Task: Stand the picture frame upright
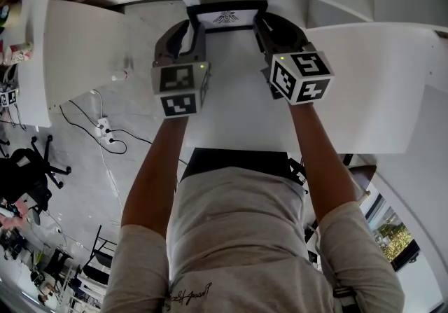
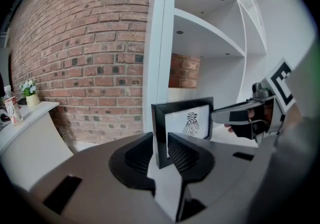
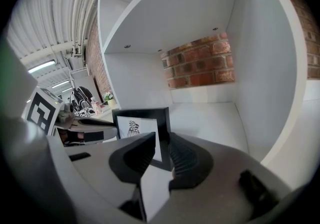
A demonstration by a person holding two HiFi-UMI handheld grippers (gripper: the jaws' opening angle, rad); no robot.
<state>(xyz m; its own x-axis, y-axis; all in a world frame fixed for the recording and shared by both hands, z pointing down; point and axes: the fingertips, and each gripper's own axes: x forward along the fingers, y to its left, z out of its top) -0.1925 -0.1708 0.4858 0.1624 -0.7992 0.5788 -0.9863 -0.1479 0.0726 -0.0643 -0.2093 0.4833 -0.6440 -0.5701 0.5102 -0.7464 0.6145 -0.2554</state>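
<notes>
A black picture frame with a white print stands upright on a white shelf board, its face toward me. My left gripper is at its left edge and my right gripper at its right edge. In the left gripper view the picture frame has its side edge between the jaws of the left gripper, which stand slightly apart from it. In the right gripper view the right gripper has both pads against the picture frame.
A white upright panel and a higher shelf board enclose the compartment, with a brick wall behind. A small plant and a bottle sit on a counter at left. A power strip with cables and an office chair are on the floor.
</notes>
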